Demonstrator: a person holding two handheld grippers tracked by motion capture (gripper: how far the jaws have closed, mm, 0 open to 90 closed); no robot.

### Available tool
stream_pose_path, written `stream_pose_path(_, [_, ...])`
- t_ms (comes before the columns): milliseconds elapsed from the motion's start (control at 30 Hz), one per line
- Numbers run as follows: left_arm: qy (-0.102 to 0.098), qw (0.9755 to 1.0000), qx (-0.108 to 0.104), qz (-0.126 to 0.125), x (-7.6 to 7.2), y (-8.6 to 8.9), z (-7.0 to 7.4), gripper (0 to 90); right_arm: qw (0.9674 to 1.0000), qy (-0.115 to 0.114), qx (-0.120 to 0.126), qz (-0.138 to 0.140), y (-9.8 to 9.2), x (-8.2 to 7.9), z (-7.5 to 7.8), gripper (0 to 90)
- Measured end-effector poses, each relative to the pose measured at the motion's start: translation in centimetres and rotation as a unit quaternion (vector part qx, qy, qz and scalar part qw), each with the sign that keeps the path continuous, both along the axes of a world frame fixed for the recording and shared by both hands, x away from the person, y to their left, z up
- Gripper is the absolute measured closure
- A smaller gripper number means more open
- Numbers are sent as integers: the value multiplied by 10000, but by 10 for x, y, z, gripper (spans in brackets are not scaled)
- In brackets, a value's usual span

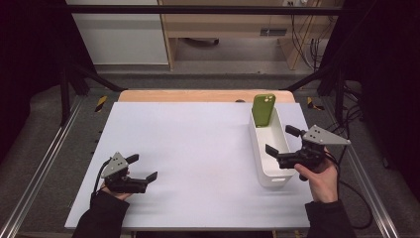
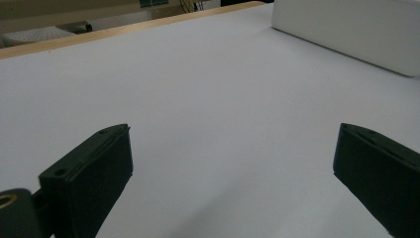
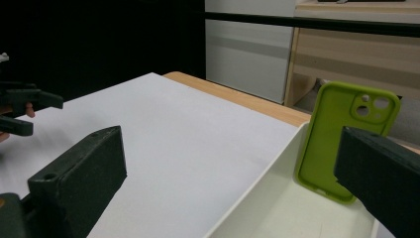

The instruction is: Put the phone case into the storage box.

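From the high view: green phone case [image 1: 263,109] propped upright at the far end of white bin [image 1: 262,153], right gripper [image 1: 286,145] over the bin's near half, jaws wide, empty; left gripper [image 1: 142,167] well apart, low over white table [image 1: 198,144], likewise open and empty

From the left gripper view: bin wall [image 2: 346,29] far right

From the right gripper view: case's camera cutouts [image 3: 341,134] ahead between the spread jaws, untouched

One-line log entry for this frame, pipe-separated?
left gripper: open, empty, over table | right gripper: open, empty, over white bin | green phone case: leaning upright at bin's far end, untouched
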State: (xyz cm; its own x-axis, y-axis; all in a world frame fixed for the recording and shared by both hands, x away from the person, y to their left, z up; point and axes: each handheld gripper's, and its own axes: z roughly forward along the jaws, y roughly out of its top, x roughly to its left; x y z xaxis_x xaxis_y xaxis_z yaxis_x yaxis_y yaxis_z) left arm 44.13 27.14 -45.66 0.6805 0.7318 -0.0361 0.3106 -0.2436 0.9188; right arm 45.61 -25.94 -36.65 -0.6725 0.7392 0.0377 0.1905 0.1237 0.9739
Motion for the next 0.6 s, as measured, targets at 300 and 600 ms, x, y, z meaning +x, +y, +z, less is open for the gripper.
stream_pose_path(300, [-36,10000,-31,-12,-1,0,0,14,9994,-245,178,142,-23,-16,-25,5])
stream_pose_path(600, [-68,9999,-86,-10,-1,1,1,14,10000,23,1,25,-38,-23,-48,5])
